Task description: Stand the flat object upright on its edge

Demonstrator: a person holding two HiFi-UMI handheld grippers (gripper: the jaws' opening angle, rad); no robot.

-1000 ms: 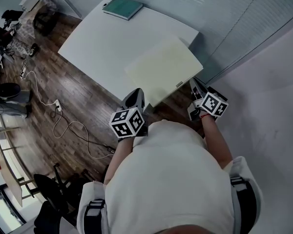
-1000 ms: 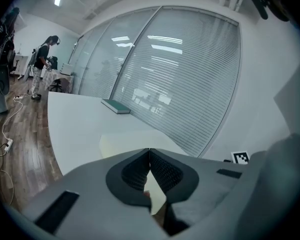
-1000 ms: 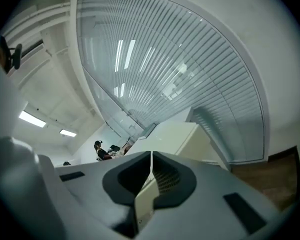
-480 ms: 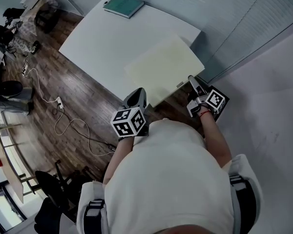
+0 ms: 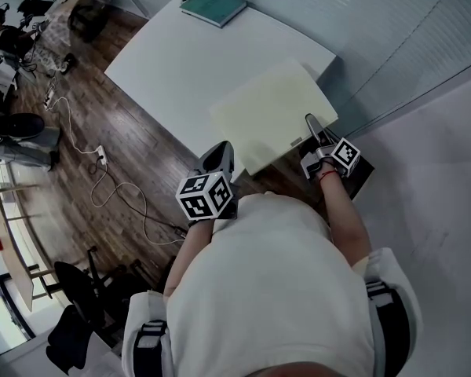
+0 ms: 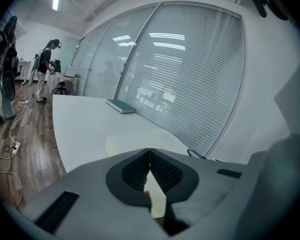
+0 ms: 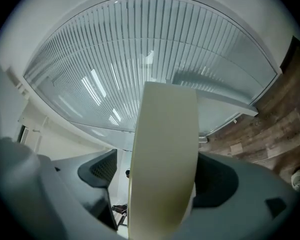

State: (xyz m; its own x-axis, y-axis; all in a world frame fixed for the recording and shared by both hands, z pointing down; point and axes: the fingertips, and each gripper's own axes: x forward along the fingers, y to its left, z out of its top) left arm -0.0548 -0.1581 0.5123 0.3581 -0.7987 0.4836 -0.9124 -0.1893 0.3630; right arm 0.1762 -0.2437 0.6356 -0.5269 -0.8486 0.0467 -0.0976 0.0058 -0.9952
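Note:
The flat object (image 5: pixel 271 116) is a pale yellow board lying on the white table (image 5: pixel 173 61), with its near corner over the table's edge. My right gripper (image 5: pixel 310 124) sits at the board's near right edge. In the right gripper view the board (image 7: pixel 162 134) runs edge-on between the jaws of the right gripper (image 7: pixel 159 180), which are opening wide, with a gap showing on the left side. My left gripper (image 5: pixel 218 157) hovers at the table's front edge, left of the board, shut and empty. Its tips (image 6: pixel 149 151) meet, with the board (image 6: pixel 121 145) just beyond.
A green book (image 5: pixel 213 6) lies at the table's far end, also seen as the green book (image 6: pixel 121 106). A glass wall with blinds (image 5: pixel 392 30) runs behind the table. Cables (image 5: pixel 102 179) trail over the wooden floor on the left. A person (image 6: pixel 44 69) stands far off.
The right gripper's jaws have opened around the board's near right edge, and the gripper has turned and moved slightly forward. The left gripper has stayed put.

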